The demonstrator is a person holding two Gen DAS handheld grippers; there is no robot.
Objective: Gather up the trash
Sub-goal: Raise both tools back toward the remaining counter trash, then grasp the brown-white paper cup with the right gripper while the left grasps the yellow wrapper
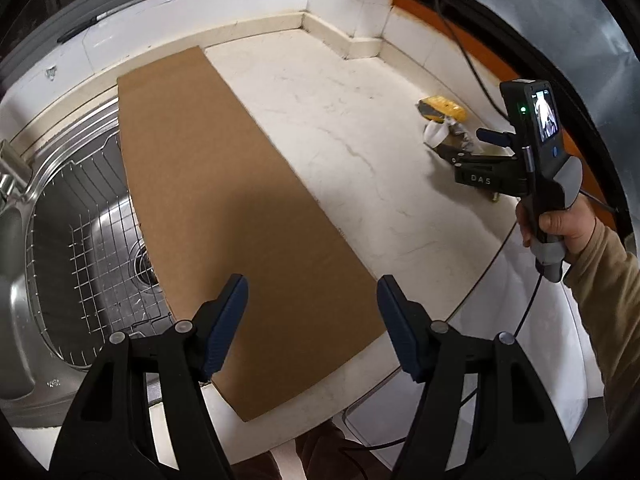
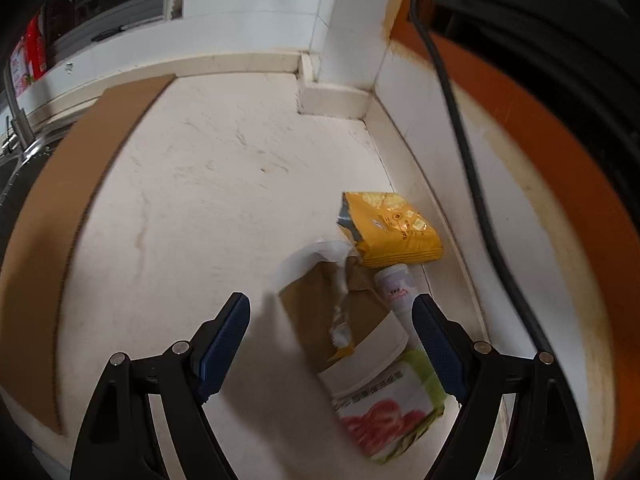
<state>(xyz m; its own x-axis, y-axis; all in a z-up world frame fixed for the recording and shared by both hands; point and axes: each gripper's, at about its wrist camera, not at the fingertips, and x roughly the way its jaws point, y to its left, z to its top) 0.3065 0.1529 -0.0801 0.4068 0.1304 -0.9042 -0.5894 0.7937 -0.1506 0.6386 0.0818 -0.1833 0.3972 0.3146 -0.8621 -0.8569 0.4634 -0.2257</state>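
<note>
Trash point(image 2: 360, 320) lies heaped in my counter's point(image 2: 208, 208) right corner against the wall: a cardboard sheet point(image 1: 240, 208) beside the sink point(image 1: 72, 240), then a cup point(image 2: 384, 396) with blurred red print, yellow packet point(image 2: 390, 230), small bottle point(image 2: 396, 288). I read "DAS" on my right gripper point(image 1: 468, 148). Both grippers' jaws stand spread, empty; left gripper point(image 1: 312, 316) hovers over cardboard.

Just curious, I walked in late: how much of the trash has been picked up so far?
Nothing looks collected yet. Both claws, left and right, are open and empty. The right one hangs over the pile: yellow snack bag, small white bottle, paper cup. All of it remains.
</note>
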